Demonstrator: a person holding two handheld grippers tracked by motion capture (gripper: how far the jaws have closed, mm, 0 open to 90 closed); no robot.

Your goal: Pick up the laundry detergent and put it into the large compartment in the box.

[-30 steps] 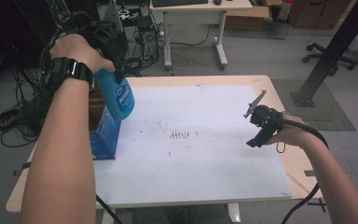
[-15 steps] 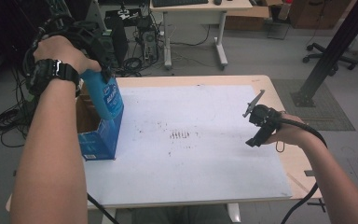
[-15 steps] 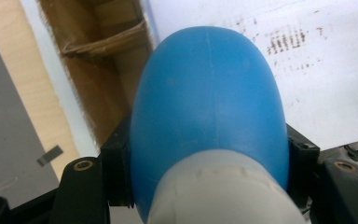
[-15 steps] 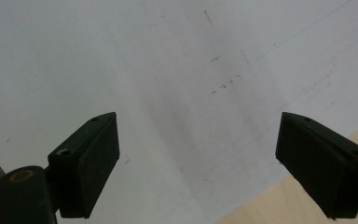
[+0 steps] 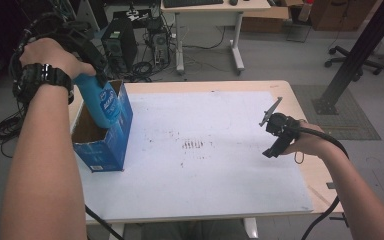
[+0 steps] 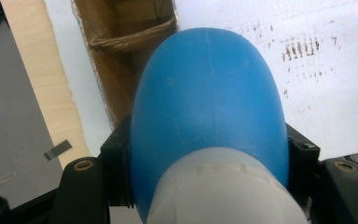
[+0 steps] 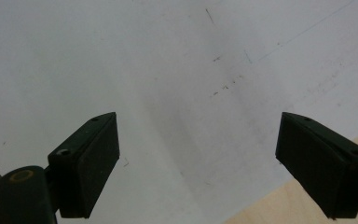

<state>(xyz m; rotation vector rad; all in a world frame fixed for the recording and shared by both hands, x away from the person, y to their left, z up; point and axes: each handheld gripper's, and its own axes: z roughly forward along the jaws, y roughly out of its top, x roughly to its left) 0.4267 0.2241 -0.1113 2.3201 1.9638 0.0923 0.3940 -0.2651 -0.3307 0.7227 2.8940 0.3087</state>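
Clamping blue bottle [image 6: 207, 98] between left tongs [image 6: 208, 154].

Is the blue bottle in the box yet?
Partly in: the bottle, held by the left gripper, has its lower end inside the open box.

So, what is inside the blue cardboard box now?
The blue bottle, held by the left tool, goes down into the blue cardboard box. Brown inner walls show; the bottle hides the bottom of the box.

We saw the table [image 5: 205, 190] bare between the box [image 5: 111, 145] and the right gripper [image 5: 275, 131]; the bottle [image 5: 100, 102] blocked the box's open top.
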